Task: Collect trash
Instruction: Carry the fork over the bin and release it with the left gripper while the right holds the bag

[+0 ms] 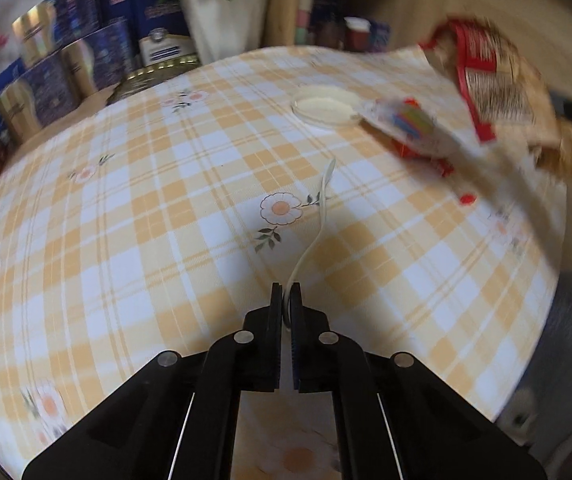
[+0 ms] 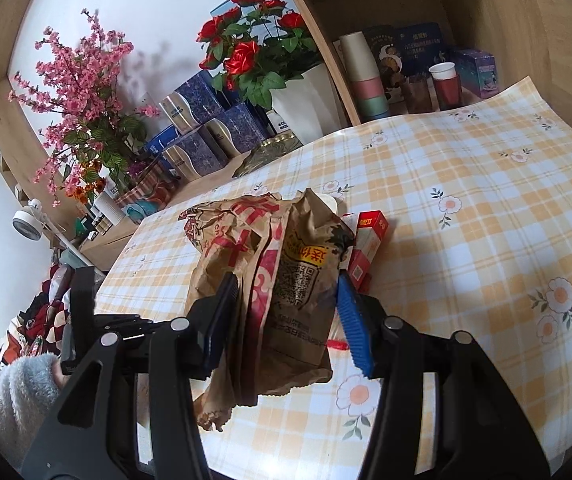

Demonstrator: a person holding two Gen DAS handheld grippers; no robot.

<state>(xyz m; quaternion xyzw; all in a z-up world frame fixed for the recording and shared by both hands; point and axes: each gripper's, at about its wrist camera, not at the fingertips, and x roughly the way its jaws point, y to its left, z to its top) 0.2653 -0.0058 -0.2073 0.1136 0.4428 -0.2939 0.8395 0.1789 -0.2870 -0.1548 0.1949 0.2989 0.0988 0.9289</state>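
My left gripper [image 1: 285,294] is shut on the handle of a thin white plastic spoon [image 1: 319,216], which sticks out forward above the checked tablecloth [image 1: 146,200]. A white round lid [image 1: 323,106] and a red-and-white wrapper [image 1: 409,128] lie at the far right. My right gripper [image 2: 286,292] is shut on a crumpled brown paper bag [image 2: 270,264] with red print and holds it above the table; the bag also shows blurred in the left wrist view [image 1: 497,80]. A red-and-white small box [image 2: 367,244] lies behind the bag.
Blue and gold boxes [image 2: 202,128], a white pot with red roses [image 2: 305,104], pink blossoms [image 2: 78,76] and a shelf with stacked cups [image 2: 365,76] stand behind the table. The table's right edge [image 1: 541,320] drops off to the floor.
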